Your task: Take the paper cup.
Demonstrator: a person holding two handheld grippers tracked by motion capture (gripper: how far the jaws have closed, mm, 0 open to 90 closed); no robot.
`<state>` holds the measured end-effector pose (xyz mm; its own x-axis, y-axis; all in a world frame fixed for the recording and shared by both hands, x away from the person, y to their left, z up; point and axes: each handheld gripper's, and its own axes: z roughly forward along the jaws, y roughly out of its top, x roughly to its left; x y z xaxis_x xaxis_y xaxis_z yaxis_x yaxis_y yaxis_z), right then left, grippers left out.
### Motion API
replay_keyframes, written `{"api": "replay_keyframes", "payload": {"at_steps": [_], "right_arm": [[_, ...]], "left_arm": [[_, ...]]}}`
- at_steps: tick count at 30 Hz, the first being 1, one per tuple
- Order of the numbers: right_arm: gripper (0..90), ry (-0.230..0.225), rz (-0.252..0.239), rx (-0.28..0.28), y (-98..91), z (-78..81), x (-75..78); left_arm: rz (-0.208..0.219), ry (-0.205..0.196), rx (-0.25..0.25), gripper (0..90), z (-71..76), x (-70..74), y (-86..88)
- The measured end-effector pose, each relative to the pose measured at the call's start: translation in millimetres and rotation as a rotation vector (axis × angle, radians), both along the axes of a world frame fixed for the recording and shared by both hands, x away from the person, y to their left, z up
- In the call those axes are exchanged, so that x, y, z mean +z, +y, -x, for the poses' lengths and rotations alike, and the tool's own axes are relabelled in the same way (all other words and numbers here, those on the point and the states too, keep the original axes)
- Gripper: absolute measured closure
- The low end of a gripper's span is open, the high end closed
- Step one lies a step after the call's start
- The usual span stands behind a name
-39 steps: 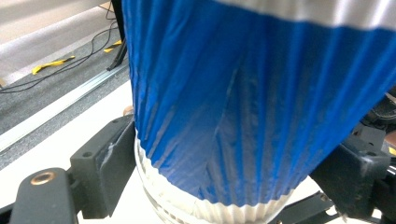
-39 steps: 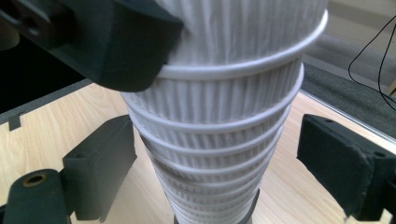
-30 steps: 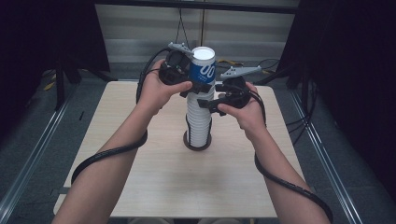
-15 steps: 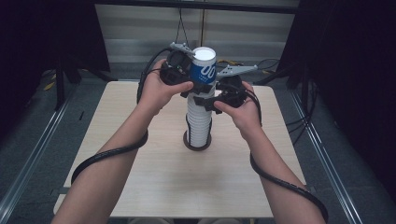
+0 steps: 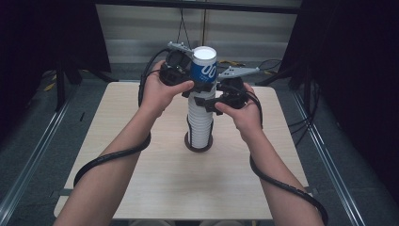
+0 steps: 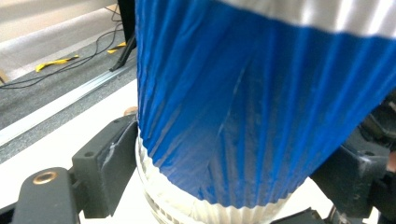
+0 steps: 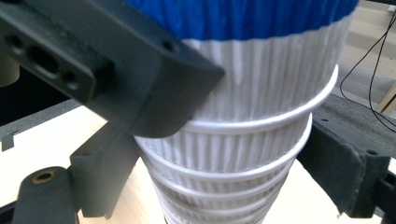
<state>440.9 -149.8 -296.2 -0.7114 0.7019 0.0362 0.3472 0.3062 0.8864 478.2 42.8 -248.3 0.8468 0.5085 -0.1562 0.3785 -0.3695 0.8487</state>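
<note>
Between left gripper (image 5: 196,87) jaws, clamped blue cup (image 5: 204,70); right gripper (image 5: 205,101) jaws closing around stack (image 5: 199,123).

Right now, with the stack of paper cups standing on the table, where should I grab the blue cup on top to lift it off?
Grip the blue cup on its ribbed blue wall, above the rim of the next white cup, jaws level from opposite sides. It stands upright and tapers downward, so a side pinch should hold as it lifts. The left gripper already brackets it there; the right gripper can steady the white stack.
</note>
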Motion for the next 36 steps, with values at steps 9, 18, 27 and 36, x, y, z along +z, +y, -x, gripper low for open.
{"api": "replay_keyframes", "payload": {"at_steps": [9, 18, 27, 36], "right_arm": [[13.5, 0.000, 0.000, -0.003, 0.1, 0.5, -0.1], [13.5, 0.000, 0.003, -0.005, 0.1, 0.8, 0.2], [13.4, 0.000, 0.004, -0.003, 0.4, 0.0, 0.4], [13.5, 0.003, -0.004, -0.005, 0.4, -0.2, -0.3]], "left_arm": [[0.020, -0.004, 0.007, 17.2, 1.1, 6.1, 1.6], [0.035, -0.001, 0.008, 18.9, 2.1, 16.0, 4.0], [0.042, -0.001, 0.007, 19.6, 2.2, 24.9, 6.2], [0.039, 0.007, 0.004, 19.7, 1.6, 29.0, 7.5]]}}
